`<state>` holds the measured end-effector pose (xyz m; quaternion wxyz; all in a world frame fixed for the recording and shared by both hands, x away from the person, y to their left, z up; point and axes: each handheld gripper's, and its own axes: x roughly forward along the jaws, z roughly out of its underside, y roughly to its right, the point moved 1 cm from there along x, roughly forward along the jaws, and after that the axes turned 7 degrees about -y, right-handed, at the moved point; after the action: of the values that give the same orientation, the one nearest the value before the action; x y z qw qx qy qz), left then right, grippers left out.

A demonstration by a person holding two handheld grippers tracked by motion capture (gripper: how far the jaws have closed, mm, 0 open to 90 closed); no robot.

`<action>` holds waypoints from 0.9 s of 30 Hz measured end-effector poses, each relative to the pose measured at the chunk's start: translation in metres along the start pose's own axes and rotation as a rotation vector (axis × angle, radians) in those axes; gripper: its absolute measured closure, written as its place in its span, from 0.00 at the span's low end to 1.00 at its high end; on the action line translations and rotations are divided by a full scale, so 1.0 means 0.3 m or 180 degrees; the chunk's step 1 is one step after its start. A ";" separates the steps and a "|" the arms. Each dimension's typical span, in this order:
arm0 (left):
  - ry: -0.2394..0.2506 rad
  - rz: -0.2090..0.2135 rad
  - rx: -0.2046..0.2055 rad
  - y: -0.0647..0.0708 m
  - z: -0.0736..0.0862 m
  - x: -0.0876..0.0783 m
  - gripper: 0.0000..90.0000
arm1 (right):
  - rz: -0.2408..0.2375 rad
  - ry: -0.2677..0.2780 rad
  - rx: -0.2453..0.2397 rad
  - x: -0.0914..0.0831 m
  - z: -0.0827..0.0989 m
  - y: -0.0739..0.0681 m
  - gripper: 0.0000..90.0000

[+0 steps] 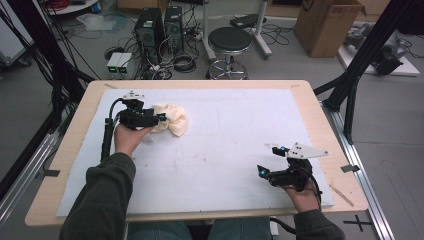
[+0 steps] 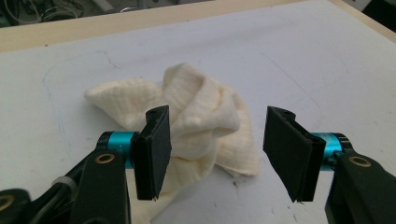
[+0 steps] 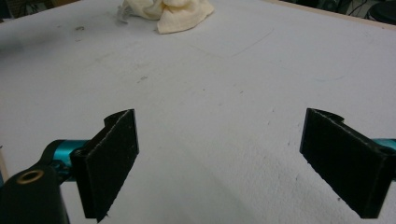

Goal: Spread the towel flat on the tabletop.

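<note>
- While my left tongs (image 1: 161,118) sit at the crumpled cream cloth (image 1: 172,119), their jaws stand apart, released, with nothing clamped between the pads.
- Seen along my left tongs (image 2: 217,151), the cloth (image 2: 196,116) lies just ahead of the jaw tips and reaches into the gap between them from the far side.
- One fold of the cloth runs down behind my nearer pad (image 2: 154,149) on the left of that view; whether it touches the pad I cannot tell. The opposite pad is apart from the fabric.
- My left hand (image 1: 131,137) grips the tongs' body, and the cloth is on the side of the tongs away from that hand, resting flat on the white mat (image 1: 225,130).
- My right tongs (image 1: 267,159) are released as well: both jaws stand wide apart above bare mat.
- Seen along my right tongs (image 3: 219,158), the cloth (image 3: 173,11) lies well ahead and toward the left jaw's side, far beyond the jaw tips.
- My two tongs are well apart from each other, with open mat between them.
- Beyond both tongs, past the wooden table edge (image 1: 200,84), a black stool (image 1: 229,42) stands on the floor.
</note>
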<state>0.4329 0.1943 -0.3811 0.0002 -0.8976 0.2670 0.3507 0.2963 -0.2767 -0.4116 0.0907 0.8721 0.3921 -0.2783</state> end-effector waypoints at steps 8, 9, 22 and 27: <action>-0.0140 -0.0034 -0.0196 -0.004 0.013 0.103 0.48 | -0.0037 0.0005 0.0004 0.005 -0.002 0.001 0.12; -0.0149 -0.0040 -0.0218 -0.002 0.015 0.116 0.48 | -0.0044 0.0004 0.0012 0.006 -0.002 0.001 0.12; -0.0283 -0.0321 -0.0282 -0.002 0.024 0.207 0.64 | -0.0087 -0.0011 -0.0033 0.018 -0.004 0.001 0.12; -0.0379 -0.0450 -0.0151 0.014 0.029 0.228 0.76 | -0.0100 -0.0013 -0.0022 0.021 -0.004 0.001 0.12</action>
<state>0.4671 0.1596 -0.4299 0.0196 -0.8915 0.1942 0.4088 0.3005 -0.2726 -0.4140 0.0901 0.8650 0.4064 -0.2802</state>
